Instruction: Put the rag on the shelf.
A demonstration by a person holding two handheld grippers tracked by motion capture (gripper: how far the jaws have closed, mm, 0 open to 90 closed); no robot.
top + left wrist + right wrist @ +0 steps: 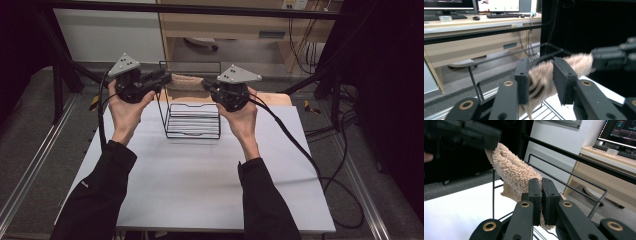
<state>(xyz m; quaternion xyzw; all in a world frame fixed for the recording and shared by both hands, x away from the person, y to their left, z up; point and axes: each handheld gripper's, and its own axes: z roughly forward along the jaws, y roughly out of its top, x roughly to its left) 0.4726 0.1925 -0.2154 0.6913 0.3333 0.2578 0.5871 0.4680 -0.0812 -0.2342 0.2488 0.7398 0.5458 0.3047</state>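
High view shows my left gripper (167, 79) and right gripper (205, 85) each clamped on an end of a tan, fuzzy cloth (186, 81) — stretched between them above the black wire rack (192, 120).

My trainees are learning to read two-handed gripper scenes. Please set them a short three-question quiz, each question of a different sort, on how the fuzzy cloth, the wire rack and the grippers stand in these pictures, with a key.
1. True or false: the left gripper grips the tan fuzzy cloth.
2. Multiple choice: the cloth is held A) flat on the white table, B) above the black wire rack, C) on the floor.
3. Fill in: the right gripper has its jaws ____ on the cloth's other end.

Key: 1 true; 2 B; 3 shut.
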